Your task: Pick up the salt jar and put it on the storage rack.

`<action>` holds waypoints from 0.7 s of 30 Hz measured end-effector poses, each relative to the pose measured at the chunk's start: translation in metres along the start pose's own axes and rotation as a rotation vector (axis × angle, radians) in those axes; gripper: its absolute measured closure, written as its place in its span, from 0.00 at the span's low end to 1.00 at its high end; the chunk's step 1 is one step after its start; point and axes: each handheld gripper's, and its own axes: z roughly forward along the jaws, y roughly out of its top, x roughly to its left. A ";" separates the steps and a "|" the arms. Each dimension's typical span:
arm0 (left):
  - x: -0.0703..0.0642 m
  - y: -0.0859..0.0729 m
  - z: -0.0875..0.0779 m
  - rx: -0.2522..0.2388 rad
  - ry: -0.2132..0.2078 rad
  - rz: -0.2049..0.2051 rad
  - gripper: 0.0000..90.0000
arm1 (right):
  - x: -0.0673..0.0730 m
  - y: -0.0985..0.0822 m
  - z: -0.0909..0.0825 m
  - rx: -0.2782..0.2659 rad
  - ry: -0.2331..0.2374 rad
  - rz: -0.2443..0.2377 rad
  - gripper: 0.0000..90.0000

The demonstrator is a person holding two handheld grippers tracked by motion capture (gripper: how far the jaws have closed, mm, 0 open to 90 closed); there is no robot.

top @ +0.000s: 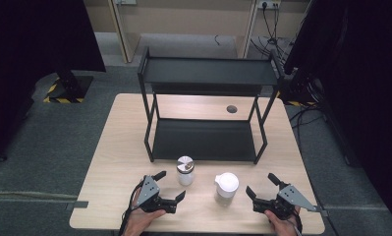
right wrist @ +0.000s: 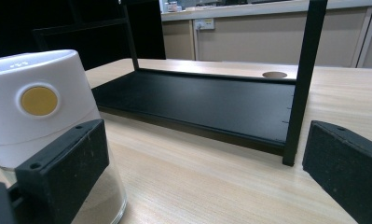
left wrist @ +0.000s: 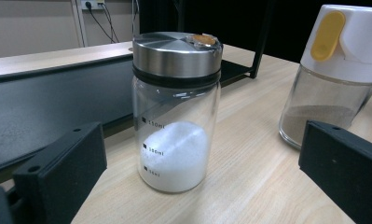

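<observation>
Right now two jars stand side by side on the wooden table [top: 110,147], just in front of the black shelf [top: 203,140]. Over on the left is the glass jar [top: 185,171] with a shiny metal lid and white powder at the bottom. Next to it, on the right, is the white-capped jar [top: 227,185], with brown powder inside and a yellow button on its cap.

Down near the table's front edge, the left gripper [top: 169,186] has its jaws wide apart and holds nothing. It points at the glass jar but does not touch it. Over at the other side, the right gripper [top: 262,185] is also spread wide with nothing in it, close beside the white-capped jar
</observation>
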 end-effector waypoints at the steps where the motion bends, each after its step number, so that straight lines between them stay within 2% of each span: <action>1: 0.000 0.000 0.000 0.000 0.000 0.000 0.00 | 0.000 0.000 0.000 0.000 -0.001 0.000 0.01; 21: 0.003 0.010 0.015 0.006 -0.011 0.001 0.00 | -0.001 -0.001 -0.001 -0.009 -0.005 0.002 0.01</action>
